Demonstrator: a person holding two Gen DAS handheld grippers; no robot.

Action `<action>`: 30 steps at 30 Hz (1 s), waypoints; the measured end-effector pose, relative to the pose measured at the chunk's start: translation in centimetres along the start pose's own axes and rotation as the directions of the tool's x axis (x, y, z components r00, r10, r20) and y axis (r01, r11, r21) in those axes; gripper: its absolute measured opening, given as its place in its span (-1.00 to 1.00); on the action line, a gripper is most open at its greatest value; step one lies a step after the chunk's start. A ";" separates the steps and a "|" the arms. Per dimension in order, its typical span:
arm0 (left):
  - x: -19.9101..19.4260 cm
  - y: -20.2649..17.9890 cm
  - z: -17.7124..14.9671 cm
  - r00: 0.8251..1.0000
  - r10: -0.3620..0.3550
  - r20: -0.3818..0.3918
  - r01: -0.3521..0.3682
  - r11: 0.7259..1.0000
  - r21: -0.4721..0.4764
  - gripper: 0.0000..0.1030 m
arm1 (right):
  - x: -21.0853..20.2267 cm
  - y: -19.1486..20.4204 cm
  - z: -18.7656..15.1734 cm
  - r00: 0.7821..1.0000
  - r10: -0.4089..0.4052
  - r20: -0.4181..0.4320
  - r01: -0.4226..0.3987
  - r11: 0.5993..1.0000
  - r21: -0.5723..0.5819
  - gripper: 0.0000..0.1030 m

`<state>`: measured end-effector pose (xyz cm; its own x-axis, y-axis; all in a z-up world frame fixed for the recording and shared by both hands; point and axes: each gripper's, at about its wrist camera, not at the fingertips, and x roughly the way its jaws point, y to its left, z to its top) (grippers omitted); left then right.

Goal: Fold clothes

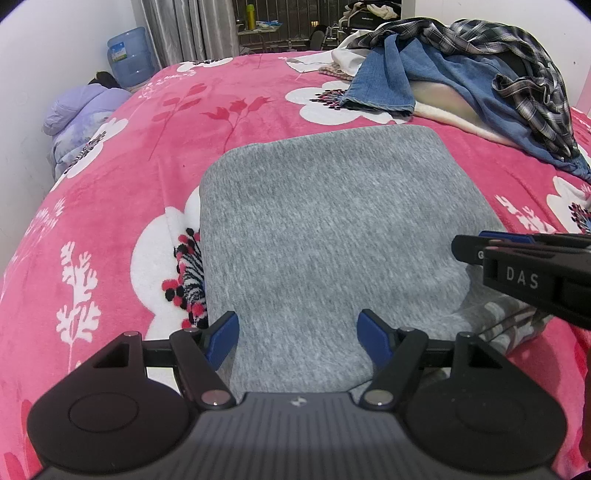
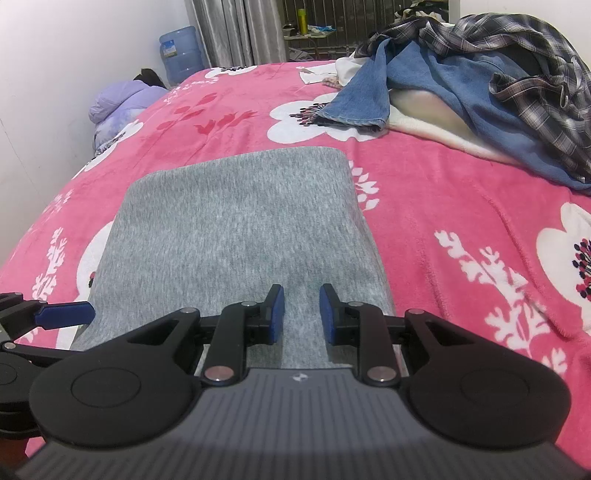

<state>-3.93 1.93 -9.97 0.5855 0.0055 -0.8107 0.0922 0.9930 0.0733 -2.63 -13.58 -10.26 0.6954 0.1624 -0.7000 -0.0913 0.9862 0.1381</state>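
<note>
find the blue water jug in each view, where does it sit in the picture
Left wrist view: the blue water jug sits at the upper left, on the floor against the white wall, beyond the far corner of the bed.
Right wrist view: the jug is again at the upper left, a little nearer the centre, just left of the grey curtain.
Shared landmark: the folded grey garment on the pink floral blanket, in front of the jug in both views.

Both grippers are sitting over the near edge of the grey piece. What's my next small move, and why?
Probably lower both grippers onto the near hem and close. The grey garment lies flat, already folded to a neat rectangle, and neither the left gripper nor the right gripper grips cloth; both sets of jaws stand apart above it. Gripping that edge would allow one more fold away from you.
</note>
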 end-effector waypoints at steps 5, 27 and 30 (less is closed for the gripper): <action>0.0 0.0 0.0 1.000 0.000 0.000 0.000 1.000 0.000 0.41 | 0.0 0.0 0.0 1.000 -0.001 0.001 0.001 1.000 -0.001 -0.60; -0.4 0.2 0.2 1.000 -0.010 0.028 0.010 1.000 -0.001 0.38 | 0.0 0.0 0.0 1.000 0.002 0.006 -0.002 1.000 -0.007 -0.59; -1.5 1.1 0.3 0.995 -0.019 0.099 0.020 1.000 -0.013 0.31 | -0.4 -0.4 0.0 1.000 0.020 0.018 -0.020 1.000 -0.007 -0.57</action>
<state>-4.42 2.96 -8.50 0.6606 -0.0249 -0.7503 0.0936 0.9944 0.0494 -2.88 -14.04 -10.00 0.7065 0.1817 -0.6840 -0.1105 0.9829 0.1471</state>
